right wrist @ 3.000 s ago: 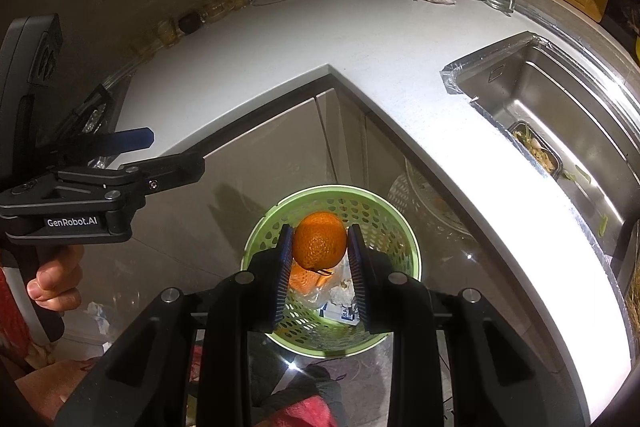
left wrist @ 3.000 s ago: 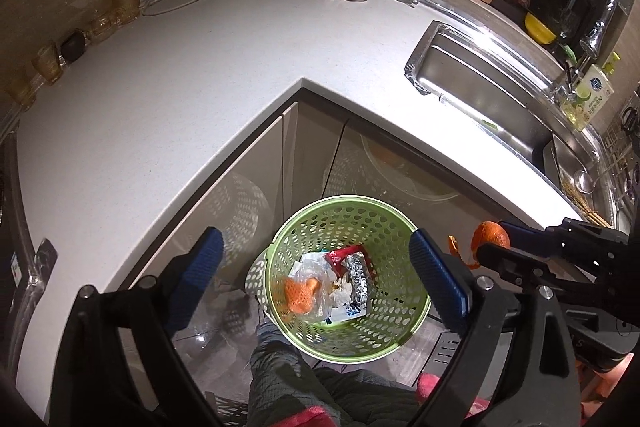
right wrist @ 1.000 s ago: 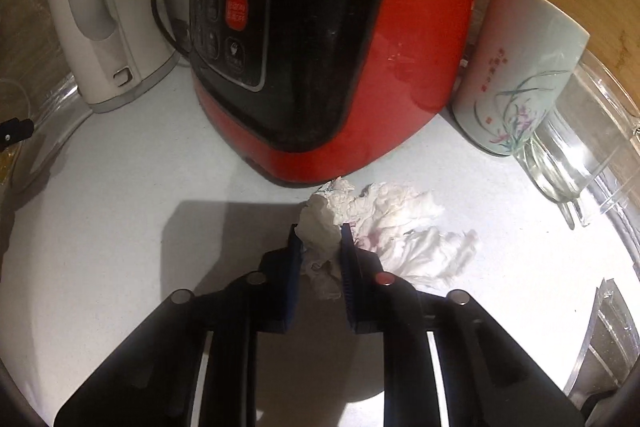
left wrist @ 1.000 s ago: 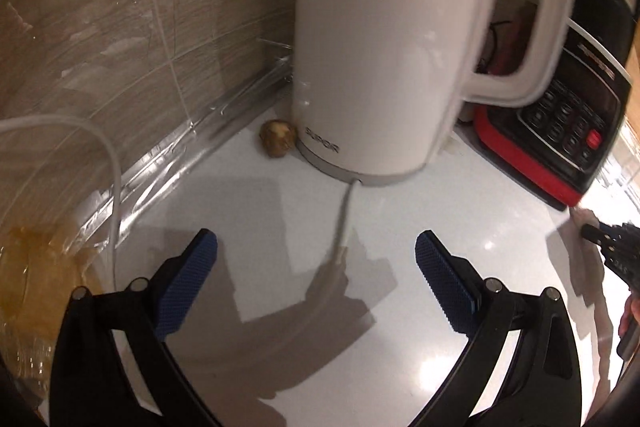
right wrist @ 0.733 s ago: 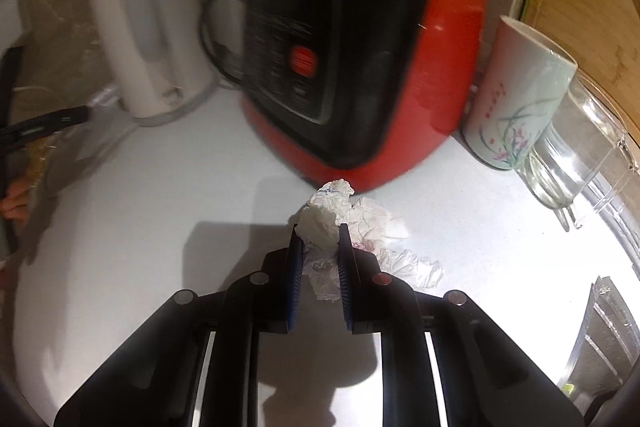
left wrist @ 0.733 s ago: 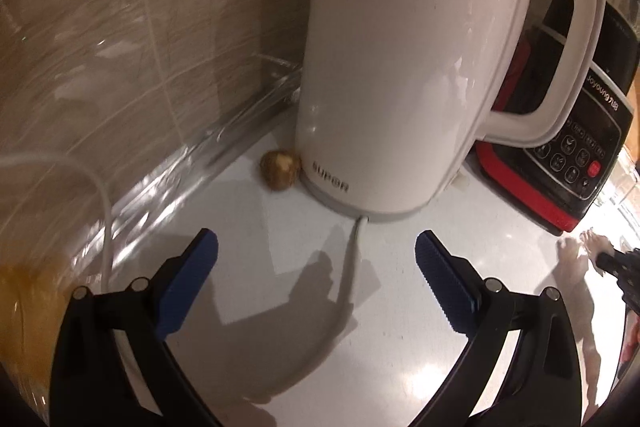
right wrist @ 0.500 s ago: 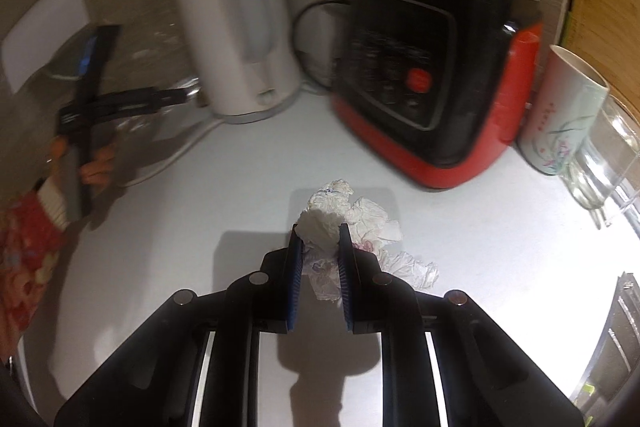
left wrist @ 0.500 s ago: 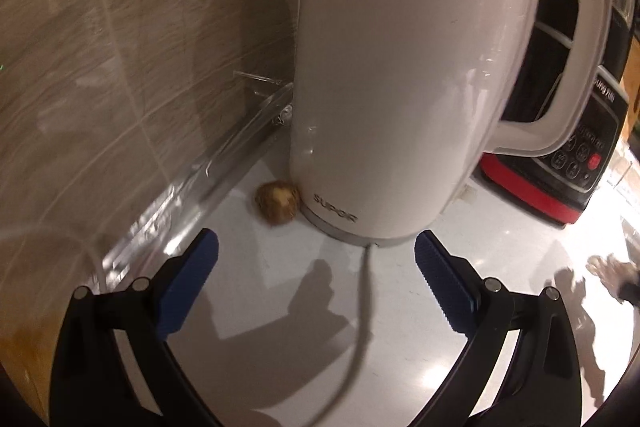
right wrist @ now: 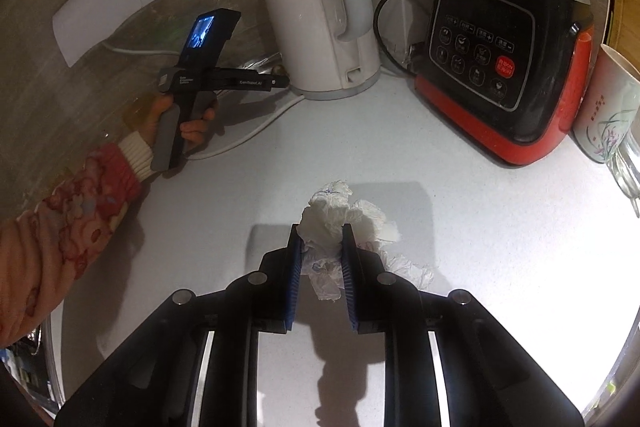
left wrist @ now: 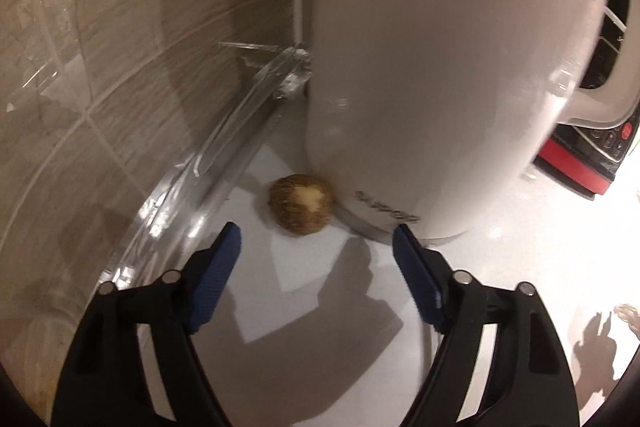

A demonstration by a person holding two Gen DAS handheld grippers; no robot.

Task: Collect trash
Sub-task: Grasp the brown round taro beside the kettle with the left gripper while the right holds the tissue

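Kettle [left wrist: 440, 67] top cut off — blurred

White kettle [right wrist: 316, 11] stands at the tiled wall [left wrist: 100, 75]. Red-black cooker [right wrist: 508, 67] beside it. Mug [right wrist: 608, 115] right of cooker, on the counter [right wrist: 480, 219].

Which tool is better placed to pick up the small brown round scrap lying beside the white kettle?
Left. The left tool points straight at the brown scrap by the kettle, nothing between its closing jaws. The right tool is already shut on the crumpled tissue.
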